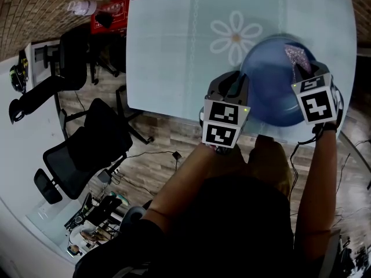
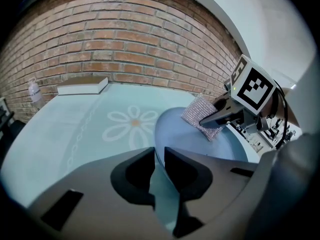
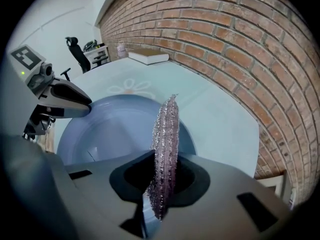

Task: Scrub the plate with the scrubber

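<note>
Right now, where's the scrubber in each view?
Head view: scrubber upper right, over the blue plate, ahead of the right gripper.
Left gripper view: scrubber right of centre, in the right gripper.
Right gripper view: scrubber centre, edge-on between the jaws.
Shared landmark: white flower printed on the table, beside the plate.

"What sort of place was it?"

"An office, by the look of it. Black swivel chairs [image 1: 87,149] stood on a wood floor [image 1: 156,172], cables [image 1: 152,154] trailed over the boards, and a white desk [image 3: 102,54] held clutter."

"Anything else?"

"A bare brick wall [image 2: 125,44] ran behind a pale table [image 1: 168,51] printed with a flower. A book [image 2: 82,86] lay at its far end."
</note>
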The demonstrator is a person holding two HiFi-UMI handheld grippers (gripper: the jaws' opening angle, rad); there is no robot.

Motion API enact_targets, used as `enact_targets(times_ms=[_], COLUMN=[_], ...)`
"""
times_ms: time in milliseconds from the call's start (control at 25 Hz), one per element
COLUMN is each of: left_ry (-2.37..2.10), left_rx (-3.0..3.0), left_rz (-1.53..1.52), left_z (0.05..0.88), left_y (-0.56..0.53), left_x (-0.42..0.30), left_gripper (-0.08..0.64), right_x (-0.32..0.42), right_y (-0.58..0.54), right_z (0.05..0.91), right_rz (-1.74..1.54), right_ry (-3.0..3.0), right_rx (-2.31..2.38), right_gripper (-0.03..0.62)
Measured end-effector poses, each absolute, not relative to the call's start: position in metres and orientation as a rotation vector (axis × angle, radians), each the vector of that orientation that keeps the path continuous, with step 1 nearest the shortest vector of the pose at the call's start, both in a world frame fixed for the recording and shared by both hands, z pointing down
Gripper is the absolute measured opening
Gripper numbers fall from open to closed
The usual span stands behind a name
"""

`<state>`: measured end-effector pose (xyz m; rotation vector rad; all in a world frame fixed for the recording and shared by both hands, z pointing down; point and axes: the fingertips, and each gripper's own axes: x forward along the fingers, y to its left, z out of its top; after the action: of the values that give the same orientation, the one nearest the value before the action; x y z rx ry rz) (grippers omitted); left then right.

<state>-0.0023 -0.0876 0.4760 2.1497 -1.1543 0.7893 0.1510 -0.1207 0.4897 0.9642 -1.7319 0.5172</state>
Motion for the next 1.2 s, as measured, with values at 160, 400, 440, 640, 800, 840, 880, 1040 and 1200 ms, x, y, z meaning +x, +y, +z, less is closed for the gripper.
enact_targets(times_ms=[160,400,440,640,800,840,880,1040,1200], left_ry=[-1.153,-1.157,-1.159,-1.158,-1.161,-1.161,-1.162,-1.163,-1.163], left_rx=[2.147,2.145,2.143,2.148,2.151,2.151,2.152,2.155,2.157], left_rz=[0.789,0.783,0.782,0.784,0.785,0.786,0.786,0.789,0.789], left_z=[0.476,0.476,0.476,0.475,0.474,0.474,0.474,0.474,0.475], left_y=[-0.087,-0.086,-0.086,-0.085,-0.084,-0.084,-0.085,-0.085,-0.085], left_x=[-0.002,-0.003,-0.004,-0.003,-0.005,-0.005,-0.005,-0.004,-0.003], left_gripper=[0.069,0.069,0.069,0.069,0.069,0.069,0.069,0.069,0.069], right_x=[0.161,0.167,0.166,0.159,0.145,0.141,0.136,0.115,0.093], right_y=[-0.109,-0.084,-0.079,-0.054,-0.036,-0.033,-0.03,-0.02,-0.019], right_z=[0.49,0.492,0.492,0.492,0.492,0.492,0.492,0.492,0.494], right_rz=[0.505,0.557,0.564,0.587,0.611,0.615,0.618,0.619,0.548], right_ry=[-1.697,-1.662,-1.658,-1.659,-1.691,-1.7,-1.71,-1.758,-1.779], right_rx=[0.944,0.86,0.844,0.768,0.713,0.702,0.692,0.642,0.602], right_gripper=[0.078,0.078,0.078,0.078,0.078,0.078,0.077,0.078,0.078])
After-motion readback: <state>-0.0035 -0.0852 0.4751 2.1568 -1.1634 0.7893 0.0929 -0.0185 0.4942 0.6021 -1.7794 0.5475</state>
